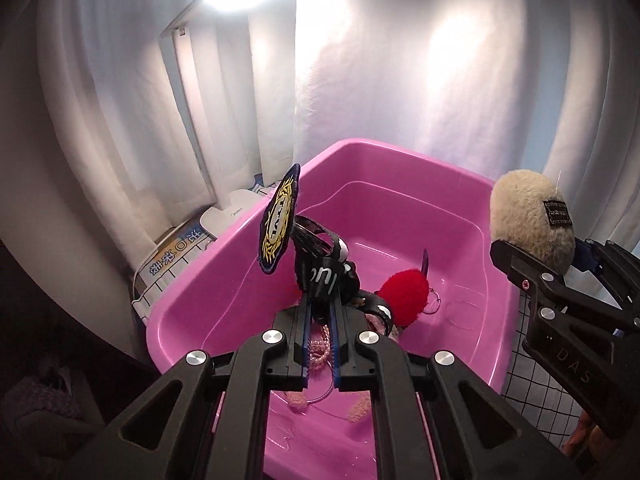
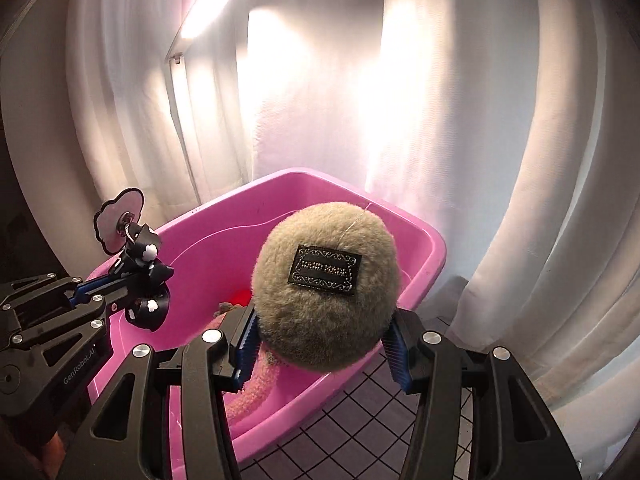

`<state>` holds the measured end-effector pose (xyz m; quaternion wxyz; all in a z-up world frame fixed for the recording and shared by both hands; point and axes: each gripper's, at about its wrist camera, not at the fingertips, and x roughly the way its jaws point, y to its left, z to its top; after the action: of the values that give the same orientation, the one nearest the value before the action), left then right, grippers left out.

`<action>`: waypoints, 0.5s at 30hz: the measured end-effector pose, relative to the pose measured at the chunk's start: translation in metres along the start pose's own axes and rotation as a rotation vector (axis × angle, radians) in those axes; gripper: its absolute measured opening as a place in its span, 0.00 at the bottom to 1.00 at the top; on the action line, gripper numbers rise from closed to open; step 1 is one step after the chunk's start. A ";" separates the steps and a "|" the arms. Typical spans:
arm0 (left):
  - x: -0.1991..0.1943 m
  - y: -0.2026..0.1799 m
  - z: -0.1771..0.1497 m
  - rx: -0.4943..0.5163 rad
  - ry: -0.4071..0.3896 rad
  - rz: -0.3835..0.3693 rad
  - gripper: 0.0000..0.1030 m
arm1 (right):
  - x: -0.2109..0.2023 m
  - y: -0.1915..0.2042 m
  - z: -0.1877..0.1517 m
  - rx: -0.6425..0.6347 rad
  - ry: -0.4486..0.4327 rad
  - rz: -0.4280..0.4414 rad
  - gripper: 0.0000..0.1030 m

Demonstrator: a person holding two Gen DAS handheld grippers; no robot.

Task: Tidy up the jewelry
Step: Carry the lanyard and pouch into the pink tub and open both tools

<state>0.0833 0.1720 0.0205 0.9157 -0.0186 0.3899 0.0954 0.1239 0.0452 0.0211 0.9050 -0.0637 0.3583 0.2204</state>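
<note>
Looks like a home room: white curtains [image 2: 500, 160] along the back, pink plastic tub [image 1: 400, 184] on a grid-pattern cloth [image 2: 360, 420], lamp base [image 1: 228, 216] in the corner.

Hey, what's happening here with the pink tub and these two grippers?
A person is sorting accessories out of a pink tub with two tools. The left hand-held gripper is shut on a black strap with an embroidered badge, lifted over the tub. The right hand-held gripper is clamped on a beige fluffy pom-pom. A red pom-pom and pink beads lie inside the tub.
</note>
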 end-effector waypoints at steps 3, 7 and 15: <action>0.012 0.008 -0.002 -0.015 0.030 -0.004 0.08 | 0.022 0.009 0.003 -0.014 0.046 0.007 0.49; 0.025 0.012 -0.004 -0.020 0.059 0.006 0.11 | 0.041 0.021 0.006 -0.057 0.095 -0.012 0.50; 0.037 0.019 -0.006 -0.052 0.080 0.030 0.65 | 0.063 0.026 0.009 -0.100 0.176 -0.058 0.66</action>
<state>0.1005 0.1957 -0.0100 0.8972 -0.0405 0.4236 0.1185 0.1582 0.0932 -0.0136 0.8716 -0.1385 0.4230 0.2053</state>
